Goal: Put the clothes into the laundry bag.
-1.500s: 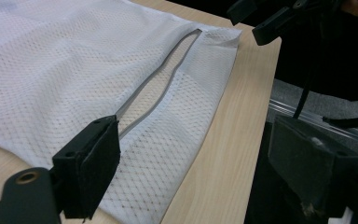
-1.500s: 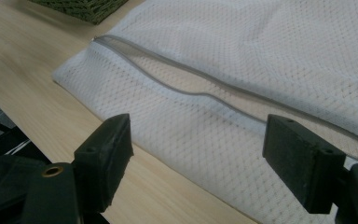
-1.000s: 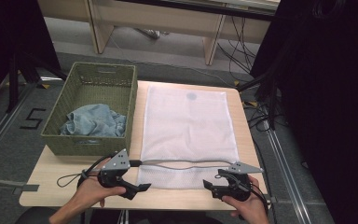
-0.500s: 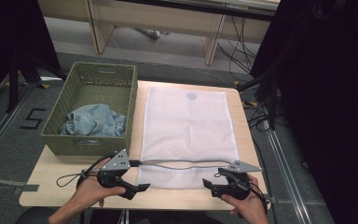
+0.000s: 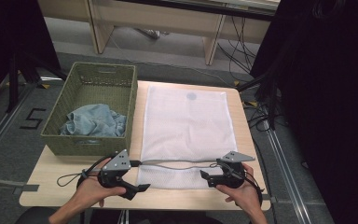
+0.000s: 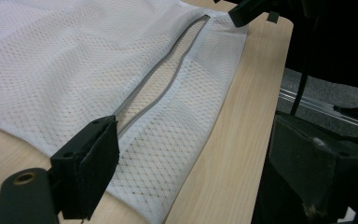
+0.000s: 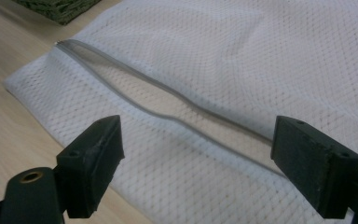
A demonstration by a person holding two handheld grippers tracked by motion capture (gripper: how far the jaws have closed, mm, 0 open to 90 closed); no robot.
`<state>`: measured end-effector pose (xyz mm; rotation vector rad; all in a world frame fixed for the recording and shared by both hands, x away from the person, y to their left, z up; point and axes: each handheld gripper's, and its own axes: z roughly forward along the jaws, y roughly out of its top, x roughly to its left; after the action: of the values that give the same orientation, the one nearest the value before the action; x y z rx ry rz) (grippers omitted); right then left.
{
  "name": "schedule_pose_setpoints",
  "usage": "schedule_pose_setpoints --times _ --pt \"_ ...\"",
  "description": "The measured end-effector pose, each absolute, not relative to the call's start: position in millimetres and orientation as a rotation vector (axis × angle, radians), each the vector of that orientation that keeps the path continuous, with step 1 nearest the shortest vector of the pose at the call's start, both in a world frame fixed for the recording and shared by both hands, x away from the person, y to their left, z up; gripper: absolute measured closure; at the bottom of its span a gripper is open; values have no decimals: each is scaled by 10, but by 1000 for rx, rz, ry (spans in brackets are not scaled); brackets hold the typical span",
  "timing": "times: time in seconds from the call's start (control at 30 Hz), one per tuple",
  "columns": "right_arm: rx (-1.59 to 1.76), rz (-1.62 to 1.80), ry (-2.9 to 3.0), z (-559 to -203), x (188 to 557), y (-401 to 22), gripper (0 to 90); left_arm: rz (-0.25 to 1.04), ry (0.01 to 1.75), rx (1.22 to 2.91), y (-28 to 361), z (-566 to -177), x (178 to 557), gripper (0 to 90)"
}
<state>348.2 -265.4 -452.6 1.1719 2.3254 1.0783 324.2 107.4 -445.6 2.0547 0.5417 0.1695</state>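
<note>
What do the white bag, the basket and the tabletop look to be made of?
The white bag looks like fine synthetic mesh: small regular holes let the wood show through, and a grey zipper runs across it. The basket seems to be woven from green cord or fibre, matte; which one is unclear. The tabletop looks like pale wood or wood-look laminate, smooth with faint grain.

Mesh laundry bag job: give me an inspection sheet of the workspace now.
Surface: wooden table, bare along the near edge.
Job's things: white mesh laundry bag flat, its grey zipper gaping open.
Clutter: green basket holding blue cloth.
Grippers: left hand-held gripper open at the bag's near left corner; right hand-held gripper open, jaws just widened, nothing between them.
Cables: black loop by left hand.
Surroundings: desk legs, floor cables.
</note>
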Motion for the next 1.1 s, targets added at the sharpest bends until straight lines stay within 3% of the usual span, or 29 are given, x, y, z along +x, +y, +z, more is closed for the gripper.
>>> schedule_pose_setpoints --times 0.5,0.77,0.93,1.0,1.1 --pt "1113 879 2397 -4729 3975 -2382 169 166 558 2067 1083 -4462 3242 152" --pt "1102 788 2471 -4899 4167 -2216 212 172 546 2058 1091 -4465 3249 152" --pt "1072 709 2431 -4963 4312 -2223 410 170 539 2062 1110 -4456 3261 153" --pt "1078 693 2433 -4957 4331 -2243 421 178 555 2048 1115 -4464 3255 153" --pt "1068 706 2415 -4953 4370 -2280 559 166 557 2052 1117 -4461 3260 155"
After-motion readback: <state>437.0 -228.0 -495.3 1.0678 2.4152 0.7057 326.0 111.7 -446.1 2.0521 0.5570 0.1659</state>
